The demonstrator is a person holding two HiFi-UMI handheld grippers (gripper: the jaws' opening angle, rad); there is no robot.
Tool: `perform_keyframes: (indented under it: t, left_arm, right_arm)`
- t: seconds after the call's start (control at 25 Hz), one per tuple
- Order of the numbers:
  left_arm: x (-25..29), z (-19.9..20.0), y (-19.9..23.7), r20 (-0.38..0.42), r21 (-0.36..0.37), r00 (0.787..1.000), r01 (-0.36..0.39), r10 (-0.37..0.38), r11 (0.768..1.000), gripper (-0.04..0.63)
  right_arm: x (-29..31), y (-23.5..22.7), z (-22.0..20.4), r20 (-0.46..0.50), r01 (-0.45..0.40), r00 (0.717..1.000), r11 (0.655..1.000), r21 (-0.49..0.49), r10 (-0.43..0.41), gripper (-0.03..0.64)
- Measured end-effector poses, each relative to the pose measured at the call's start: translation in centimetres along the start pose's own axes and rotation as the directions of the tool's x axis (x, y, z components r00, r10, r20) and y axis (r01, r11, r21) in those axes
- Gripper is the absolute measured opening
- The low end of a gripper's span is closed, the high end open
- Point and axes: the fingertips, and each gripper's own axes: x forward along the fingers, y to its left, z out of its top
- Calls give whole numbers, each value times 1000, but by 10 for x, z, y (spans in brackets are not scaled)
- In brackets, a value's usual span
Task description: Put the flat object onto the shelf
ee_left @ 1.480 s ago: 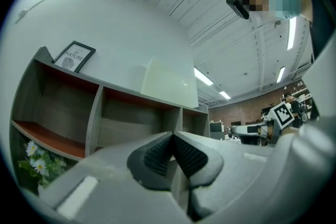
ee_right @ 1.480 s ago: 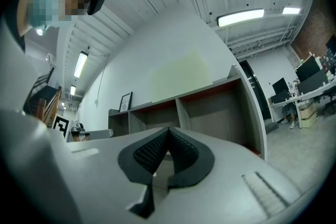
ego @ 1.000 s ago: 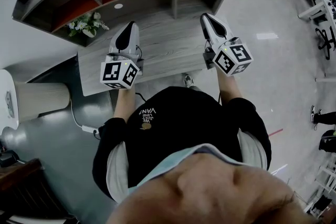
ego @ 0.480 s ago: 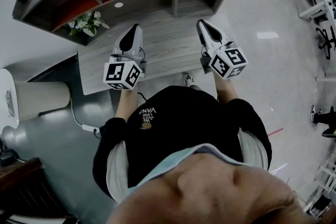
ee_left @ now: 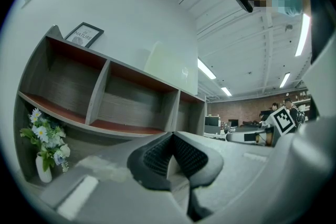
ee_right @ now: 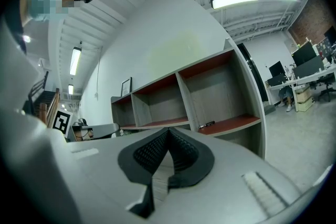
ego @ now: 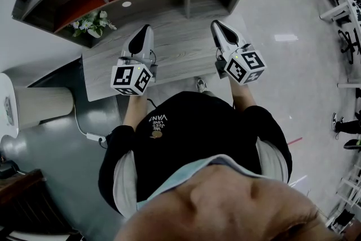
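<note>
Right gripper [ego: 218,26] has edged slightly toward left gripper [ego: 143,29], both pressed together, empty, above the desk [ego: 180,48].

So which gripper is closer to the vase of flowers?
Left. The left gripper hovers just right of the vase of flowers; the right gripper is much farther right.

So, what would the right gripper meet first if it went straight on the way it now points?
Most likely the shelf unit, at its red board near the upright divider. The way there looks free, though depth is unclear.
</note>
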Motion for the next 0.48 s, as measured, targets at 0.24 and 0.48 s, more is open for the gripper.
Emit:
perform_keyframes:
  t: [0.24, 0.48]
  left_arm:
    - [1, 1, -2, 0, 3, 1000, 4, -4, 1000, 2]
    - [1, -4, 1, -8, -4, 1000, 0, 0, 1000, 2]
  right_arm:
    - [1, 1, 1, -1, -6, 1000, 1000, -3, 6, 0]
    - [2, -1, 0, 2, -1, 1000, 1000, 0, 1, 0]
